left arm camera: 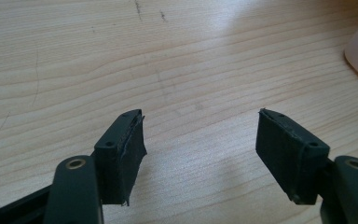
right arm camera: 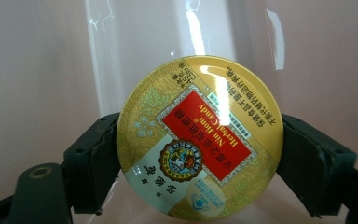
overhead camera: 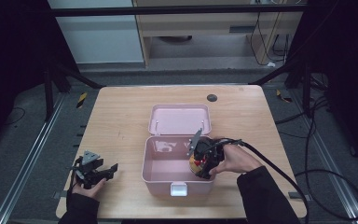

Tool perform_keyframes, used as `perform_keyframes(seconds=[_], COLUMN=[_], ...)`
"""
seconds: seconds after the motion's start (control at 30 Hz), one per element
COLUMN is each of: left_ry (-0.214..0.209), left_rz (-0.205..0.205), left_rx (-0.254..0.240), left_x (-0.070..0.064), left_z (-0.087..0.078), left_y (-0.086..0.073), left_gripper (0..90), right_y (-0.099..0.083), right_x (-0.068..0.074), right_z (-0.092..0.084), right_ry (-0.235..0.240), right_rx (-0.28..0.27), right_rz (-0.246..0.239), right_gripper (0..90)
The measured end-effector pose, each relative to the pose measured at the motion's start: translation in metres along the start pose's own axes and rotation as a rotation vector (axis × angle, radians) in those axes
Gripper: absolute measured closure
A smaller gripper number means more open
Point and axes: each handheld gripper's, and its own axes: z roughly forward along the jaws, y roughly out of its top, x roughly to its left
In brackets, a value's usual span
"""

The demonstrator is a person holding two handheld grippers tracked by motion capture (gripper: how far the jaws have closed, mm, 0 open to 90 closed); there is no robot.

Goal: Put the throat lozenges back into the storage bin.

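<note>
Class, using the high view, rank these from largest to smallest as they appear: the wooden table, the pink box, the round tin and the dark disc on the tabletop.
1. Wooden table
2. Pink box
3. Round tin, partly hidden by the right gripper
4. Dark disc; it lies farther from the camera, so the last two are unsure.
</note>
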Motion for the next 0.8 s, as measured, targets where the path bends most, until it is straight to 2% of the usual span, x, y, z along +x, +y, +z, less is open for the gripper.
perform_keyframes(seconds=[0.23,0.4,0.47,0.5,0.6,0.63,0.67,0.8], left_ry=[-0.001,-0.001,-0.001,-0.001,0.000,0.001,0.001,0.001], left_rz=[0.002,0.001,0.004,0.004,0.002,0.002,0.000,-0.001], left_rx=[0.001,0.001,0.000,0.000,-0.002,-0.003,-0.002,-0.004], left_x=[0.000,0.000,0.000,0.000,0.000,0.000,0.000,0.000], left_z=[0.000,0.000,-0.001,-0.001,-0.001,-0.001,-0.001,-0.001], left_y=[0.000,0.000,0.000,0.000,0.000,0.000,0.000,0.000], left_gripper=[31.7,31.7,31.7,31.7,31.7,31.7,31.7,31.7], right_y=[-0.001,-0.002,-0.003,-0.004,-0.006,-0.008,-0.008,-0.016], right_x=[-0.001,0.000,0.000,-0.001,-0.001,-0.001,-0.001,-0.003], right_z=[-0.002,-0.009,-0.017,-0.020,-0.028,-0.037,-0.037,-0.056], right_ry=[0.000,-0.008,-0.031,-0.039,-0.054,-0.079,-0.079,-0.141], right_rx=[-0.006,-0.041,-0.077,-0.088,-0.115,-0.149,-0.149,-0.217], right_rz=[0.011,0.015,0.036,0.028,0.049,0.064,0.064,0.102], right_gripper=[18.8,20.6,21.8,21.8,22.2,22.8,22.8,21.9])
